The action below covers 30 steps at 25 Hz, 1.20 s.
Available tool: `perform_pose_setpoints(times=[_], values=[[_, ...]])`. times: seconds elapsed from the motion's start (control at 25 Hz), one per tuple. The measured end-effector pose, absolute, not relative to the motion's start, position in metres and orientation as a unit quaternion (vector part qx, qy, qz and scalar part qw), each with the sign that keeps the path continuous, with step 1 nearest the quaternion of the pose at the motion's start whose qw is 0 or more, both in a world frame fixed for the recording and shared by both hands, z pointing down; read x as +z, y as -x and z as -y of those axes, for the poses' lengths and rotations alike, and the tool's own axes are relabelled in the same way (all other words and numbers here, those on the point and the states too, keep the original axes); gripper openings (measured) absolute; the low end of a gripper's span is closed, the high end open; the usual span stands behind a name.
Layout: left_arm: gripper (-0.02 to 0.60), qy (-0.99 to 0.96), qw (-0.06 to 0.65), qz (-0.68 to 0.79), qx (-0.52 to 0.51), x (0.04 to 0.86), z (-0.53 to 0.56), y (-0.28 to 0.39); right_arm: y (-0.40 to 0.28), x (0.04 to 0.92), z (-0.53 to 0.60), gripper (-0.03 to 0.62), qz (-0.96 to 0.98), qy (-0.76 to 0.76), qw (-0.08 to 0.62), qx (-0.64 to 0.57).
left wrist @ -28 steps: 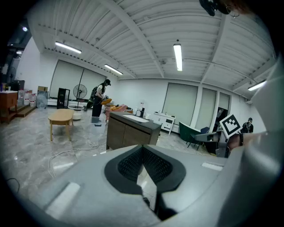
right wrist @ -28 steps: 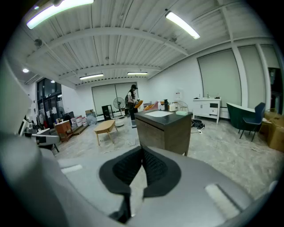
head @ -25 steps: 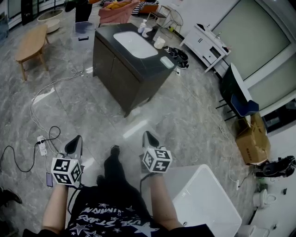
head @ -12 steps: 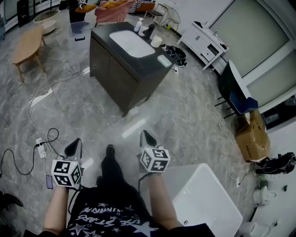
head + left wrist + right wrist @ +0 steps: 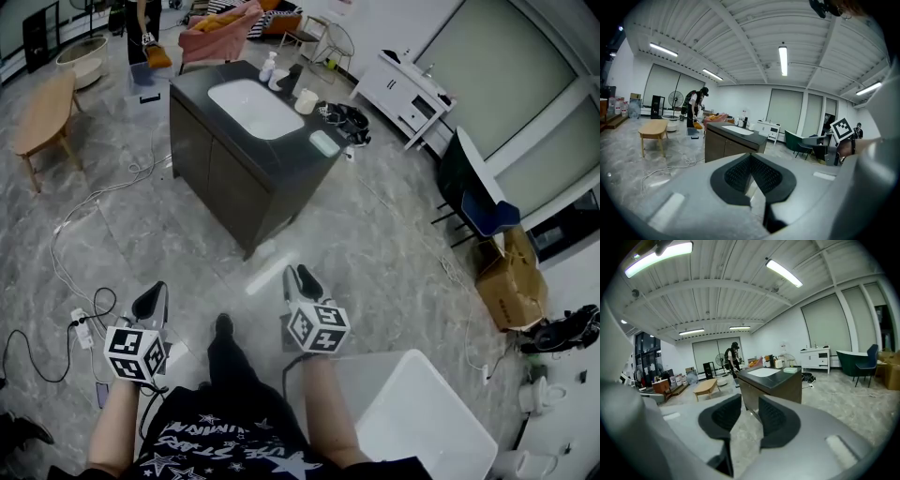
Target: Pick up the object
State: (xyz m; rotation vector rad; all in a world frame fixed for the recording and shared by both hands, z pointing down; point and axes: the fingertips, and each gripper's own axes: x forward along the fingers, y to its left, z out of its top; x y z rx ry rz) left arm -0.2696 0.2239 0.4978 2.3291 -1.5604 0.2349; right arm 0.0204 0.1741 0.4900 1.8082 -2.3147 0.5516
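Observation:
A dark cabinet [image 5: 286, 159] with a white sink [image 5: 246, 105] stands ahead on the floor. Its top carries a white cup [image 5: 306, 100], small bottles [image 5: 270, 67] and a pale green dish [image 5: 324, 142]. Both grippers hang low in front of the person, well short of the cabinet. My left gripper [image 5: 151, 294] is shut, its pads meeting in the left gripper view [image 5: 750, 157]. My right gripper [image 5: 298, 277] has its jaws opening, with a gap and nothing between them in the right gripper view [image 5: 750, 414]. The cabinet [image 5: 780, 383] lies straight beyond them.
A wooden low table [image 5: 42, 112] stands far left, with cables and a power strip [image 5: 82, 321] on the floor near my left gripper. A white tub [image 5: 422, 417] sits at my right. A dark chair [image 5: 478, 202], a cardboard box [image 5: 511, 277] and a white sideboard [image 5: 408, 89] line the right.
The person has stepped towards the cabinet and the view has shifted. The right gripper's jaws have parted from shut. The left gripper stays shut.

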Motion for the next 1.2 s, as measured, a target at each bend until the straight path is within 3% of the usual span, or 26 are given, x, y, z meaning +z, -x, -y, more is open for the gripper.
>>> perform_pose_setpoints(times=[0.2, 0.8, 1.2], values=[[0.009, -0.819, 0.163, 0.543, 0.089, 0.496, -0.171, 0.262, -0.037, 0.494, -0.112, 0.172, 0.768, -0.606, 0.077, 0.193], [0.009, -0.834, 0.161, 0.515, 0.118, 0.483, 0.021, 0.184, -0.100, 0.499, 0.088, 0.173, 0.766, -0.599, 0.090, 0.215], [0.009, -0.840, 0.165, 0.499, 0.134, 0.491, 0.084, 0.152, -0.143, 0.512, 0.140, 0.173, 0.753, -0.610, 0.103, 0.221]])
